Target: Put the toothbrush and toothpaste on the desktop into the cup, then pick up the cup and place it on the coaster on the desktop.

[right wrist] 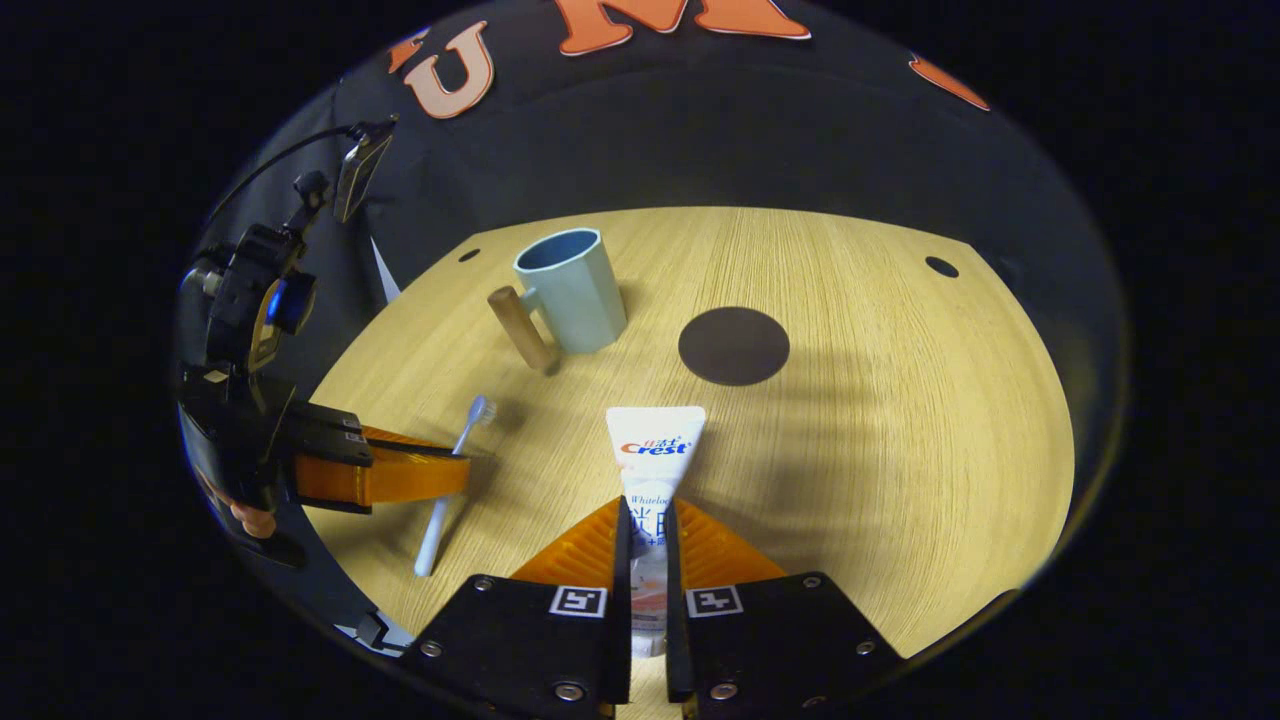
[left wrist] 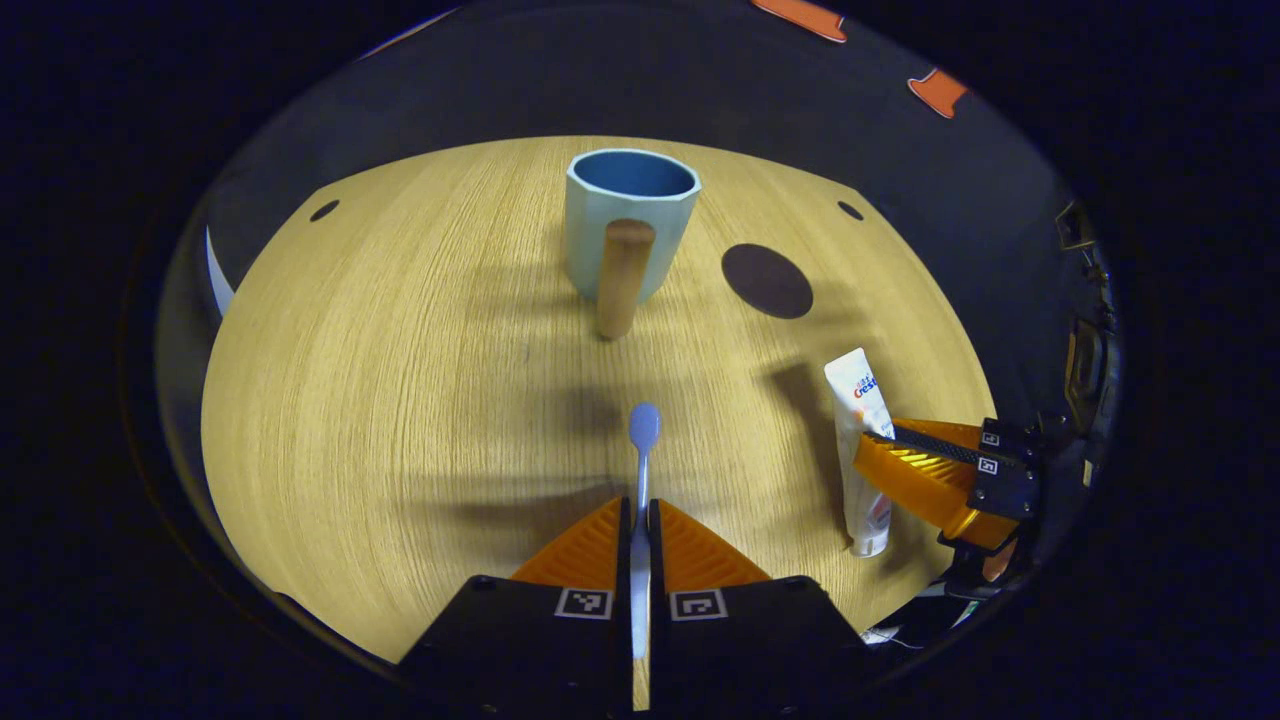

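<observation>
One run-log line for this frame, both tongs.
left tongs: shut on toothbrush | right tongs: shut on toothpaste | cup: upright, empty | coaster: bare | stage: both grasped, none in cup

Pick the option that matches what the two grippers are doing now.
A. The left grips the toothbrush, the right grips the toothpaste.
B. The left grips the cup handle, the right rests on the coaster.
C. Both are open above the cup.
A: the left gripper is closed on the toothbrush, and the right gripper on the toothpaste.
</observation>
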